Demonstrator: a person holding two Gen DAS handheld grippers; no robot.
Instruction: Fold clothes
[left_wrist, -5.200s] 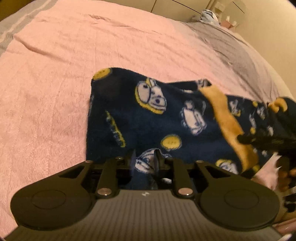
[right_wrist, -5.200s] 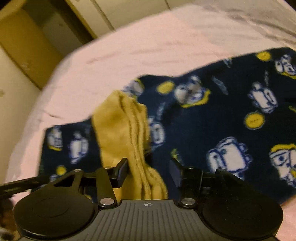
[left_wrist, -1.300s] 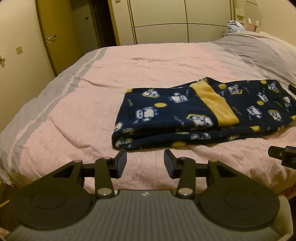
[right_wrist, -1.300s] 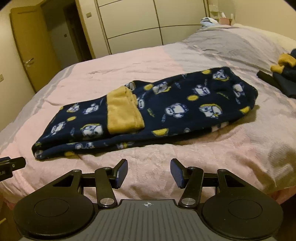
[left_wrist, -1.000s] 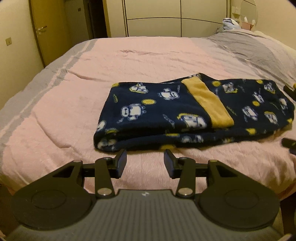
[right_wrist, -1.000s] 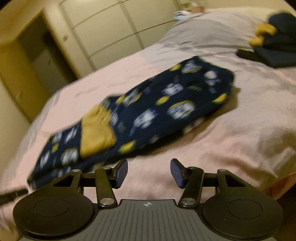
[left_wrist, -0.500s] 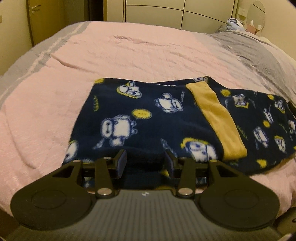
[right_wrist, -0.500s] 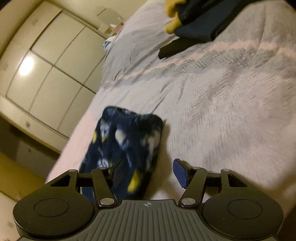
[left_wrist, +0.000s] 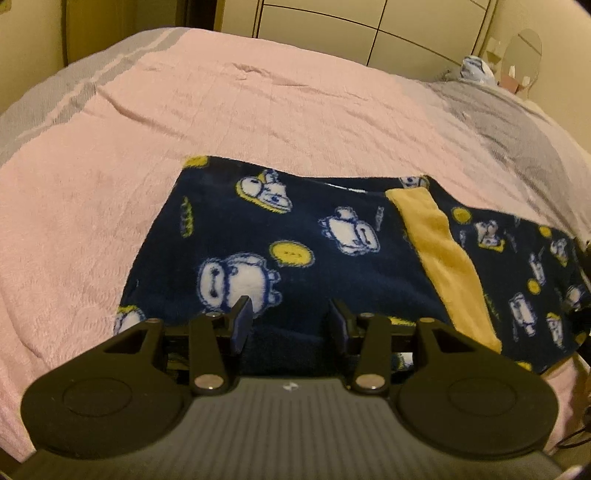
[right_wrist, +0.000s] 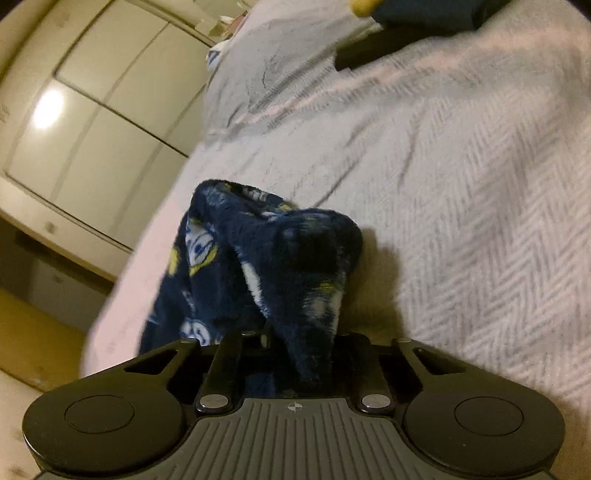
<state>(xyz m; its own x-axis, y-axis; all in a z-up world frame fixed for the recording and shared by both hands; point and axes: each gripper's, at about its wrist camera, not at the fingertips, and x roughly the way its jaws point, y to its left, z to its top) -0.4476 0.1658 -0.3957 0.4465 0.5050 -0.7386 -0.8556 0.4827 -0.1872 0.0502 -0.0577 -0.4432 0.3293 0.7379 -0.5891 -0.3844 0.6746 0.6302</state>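
Note:
A navy fleece garment (left_wrist: 332, 251) with white cartoon figures, yellow dots and a yellow band (left_wrist: 443, 258) lies folded lengthwise on the pink bed cover (left_wrist: 258, 103). My left gripper (left_wrist: 290, 321) is open, with the garment's near left edge lying between its fingers. In the right wrist view the garment's right end (right_wrist: 288, 266) is bunched and lifted. My right gripper (right_wrist: 295, 350) is shut on that end; the fleece hides its fingertips.
Other dark and yellow clothes (right_wrist: 417, 18) lie further up the grey bed cover (right_wrist: 480, 184). White wardrobe doors (right_wrist: 92, 110) stand behind the bed. A small blue-white item (left_wrist: 476, 68) sits near the far right corner.
Both grippers moved in from the bed's edge onto the garment. The right gripper swung to the garment's right end and closed on it, lifting it. The left gripper stayed open over the left edge.

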